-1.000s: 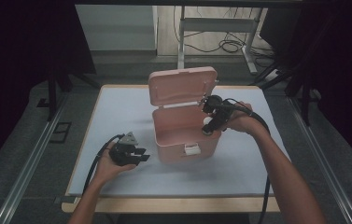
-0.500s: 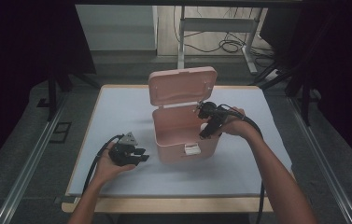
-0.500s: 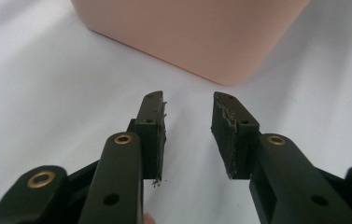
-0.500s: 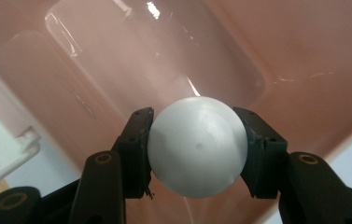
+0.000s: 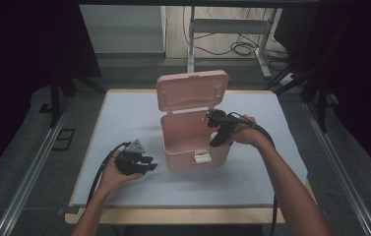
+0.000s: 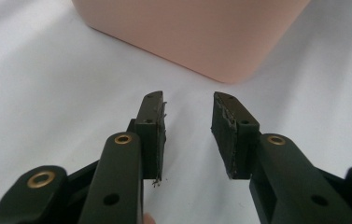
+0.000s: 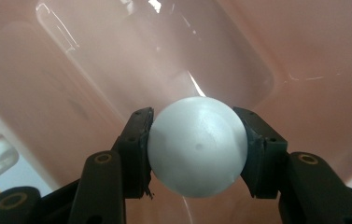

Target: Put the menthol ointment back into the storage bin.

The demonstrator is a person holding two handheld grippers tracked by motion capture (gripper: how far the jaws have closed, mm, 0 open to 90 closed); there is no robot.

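A plain pink box (image 5: 195, 142), a white ball (image 7: 197, 146), black claws, a white table (image 5: 124, 123).

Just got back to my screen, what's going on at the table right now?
A person works with a gripper in each hand. The right gripper is shut on a white ball and holds it over the inside of the pink box, whose lid stands open. The left gripper is open with nothing between its jaws and points at the box's outer wall, low over the white table.
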